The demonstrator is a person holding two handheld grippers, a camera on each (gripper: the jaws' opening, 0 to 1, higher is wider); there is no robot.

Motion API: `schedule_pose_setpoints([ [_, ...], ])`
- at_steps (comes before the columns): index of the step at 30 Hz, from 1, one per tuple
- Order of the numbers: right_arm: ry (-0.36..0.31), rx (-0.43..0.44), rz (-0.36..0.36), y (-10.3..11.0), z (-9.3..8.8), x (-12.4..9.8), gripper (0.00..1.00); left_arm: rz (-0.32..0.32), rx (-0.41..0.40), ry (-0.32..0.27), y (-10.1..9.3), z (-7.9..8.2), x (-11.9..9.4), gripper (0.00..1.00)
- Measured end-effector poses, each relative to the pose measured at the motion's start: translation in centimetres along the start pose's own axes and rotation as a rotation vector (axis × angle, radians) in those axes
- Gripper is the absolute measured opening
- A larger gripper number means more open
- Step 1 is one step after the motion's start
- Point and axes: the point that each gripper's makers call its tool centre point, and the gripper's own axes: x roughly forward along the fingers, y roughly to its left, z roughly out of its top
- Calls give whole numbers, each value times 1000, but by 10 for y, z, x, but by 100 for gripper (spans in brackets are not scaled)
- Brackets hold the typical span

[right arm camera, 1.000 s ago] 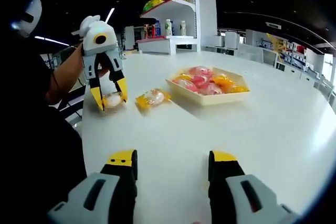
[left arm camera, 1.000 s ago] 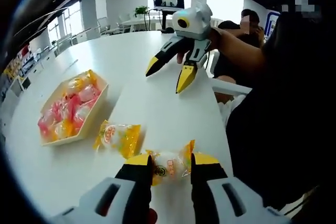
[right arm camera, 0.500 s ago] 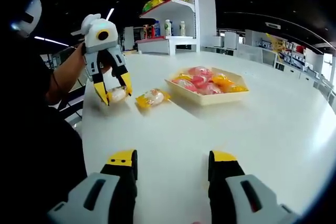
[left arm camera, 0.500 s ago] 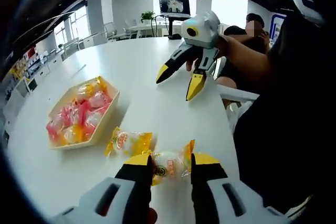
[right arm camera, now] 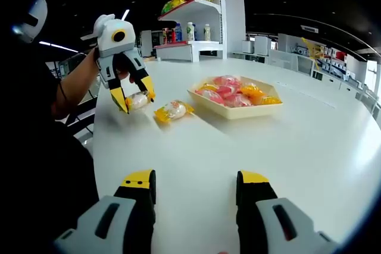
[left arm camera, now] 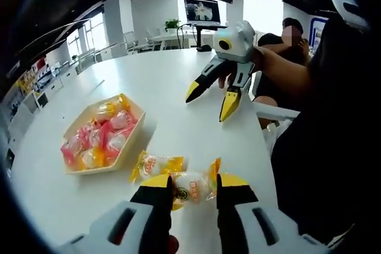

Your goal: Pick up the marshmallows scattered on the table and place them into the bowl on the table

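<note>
left tool (left arm camera: 193,185): clamps yellow-wrapped white marshmallow (left arm camera: 190,187) | right tool (right arm camera: 195,184): jaws apart | bowl (left arm camera: 128,147): pink, yellow sweets

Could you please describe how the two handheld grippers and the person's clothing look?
Both the left gripper and the right gripper have pale grey bodies, black jaws tipped in yellow and a yellow-ringed round lens. The person's clothing is dark.

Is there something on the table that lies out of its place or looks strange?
One wrapped marshmallow lies loose on the table, beside the bowl instead of in it. Another marshmallow is held in the left gripper. Nothing looks spilled or damaged.
</note>
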Motion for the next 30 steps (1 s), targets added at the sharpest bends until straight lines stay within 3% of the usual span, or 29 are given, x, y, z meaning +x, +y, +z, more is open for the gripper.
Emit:
schedule_pose_setpoints([
  [14, 4, 0, 1, 1, 0, 1, 54, 51, -6, -74, 16, 13, -9, 29],
  [30, 5, 1, 1, 0, 1, 2, 54, 88, -1, -110, 28, 17, -11, 29],
])
